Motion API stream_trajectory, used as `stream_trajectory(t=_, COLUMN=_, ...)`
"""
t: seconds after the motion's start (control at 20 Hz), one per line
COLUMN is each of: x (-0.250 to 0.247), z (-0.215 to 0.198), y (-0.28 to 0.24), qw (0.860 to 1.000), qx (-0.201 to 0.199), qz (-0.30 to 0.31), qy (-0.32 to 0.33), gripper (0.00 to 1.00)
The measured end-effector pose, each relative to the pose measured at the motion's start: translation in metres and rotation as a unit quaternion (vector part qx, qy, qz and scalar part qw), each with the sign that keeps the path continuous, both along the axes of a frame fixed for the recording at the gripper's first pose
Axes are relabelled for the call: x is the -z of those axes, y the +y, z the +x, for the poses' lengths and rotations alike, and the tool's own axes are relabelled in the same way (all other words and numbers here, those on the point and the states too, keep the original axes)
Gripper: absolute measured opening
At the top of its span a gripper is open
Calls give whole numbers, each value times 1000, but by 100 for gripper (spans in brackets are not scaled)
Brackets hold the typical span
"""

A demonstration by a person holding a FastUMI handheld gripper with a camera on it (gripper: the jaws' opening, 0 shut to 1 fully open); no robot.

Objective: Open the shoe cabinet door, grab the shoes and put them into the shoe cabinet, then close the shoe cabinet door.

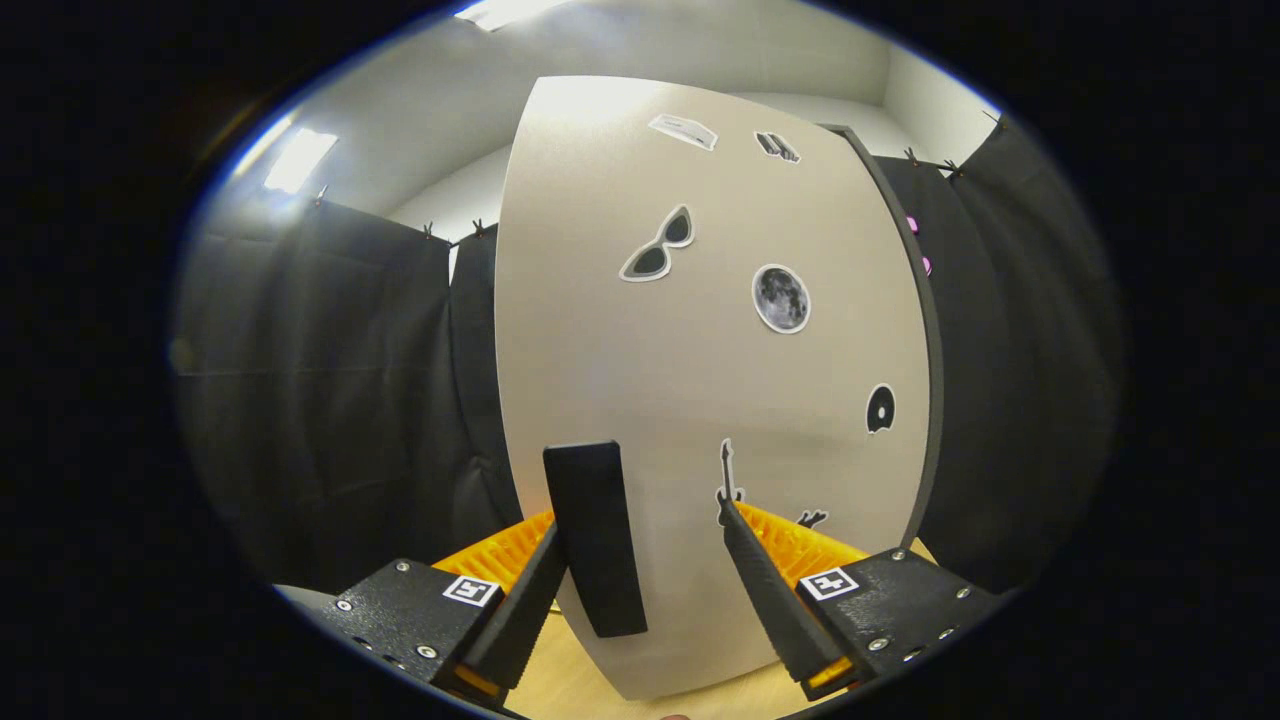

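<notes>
A pale wooden desk (580, 690) carries the shoe cabinet (700, 400), which stands upright on it, its beige door closed just ahead of the spread claw (640, 525) fingers.

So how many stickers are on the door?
7 on the door: two at top, sunglasses, moon, disc, guitar by a fingertip, one partly hidden low. Gripper open around the handle.

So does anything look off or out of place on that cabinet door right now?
Nothing stands out. The cabinet door looks intact, its stickers lie flat, and the black handle sits straight. The gripper is open, with the handle between its fingers, close to the left one.
</notes>
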State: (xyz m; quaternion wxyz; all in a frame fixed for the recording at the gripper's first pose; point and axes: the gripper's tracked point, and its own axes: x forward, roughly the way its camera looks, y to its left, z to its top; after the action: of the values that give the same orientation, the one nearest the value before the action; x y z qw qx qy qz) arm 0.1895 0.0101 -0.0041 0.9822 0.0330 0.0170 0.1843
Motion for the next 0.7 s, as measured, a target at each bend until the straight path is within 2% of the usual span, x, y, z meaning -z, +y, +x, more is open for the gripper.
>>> stream_trajectory(t=0.7, x=-1, z=27, y=9, qw=999, qx=47, qz=-5, qy=-2, gripper=93)
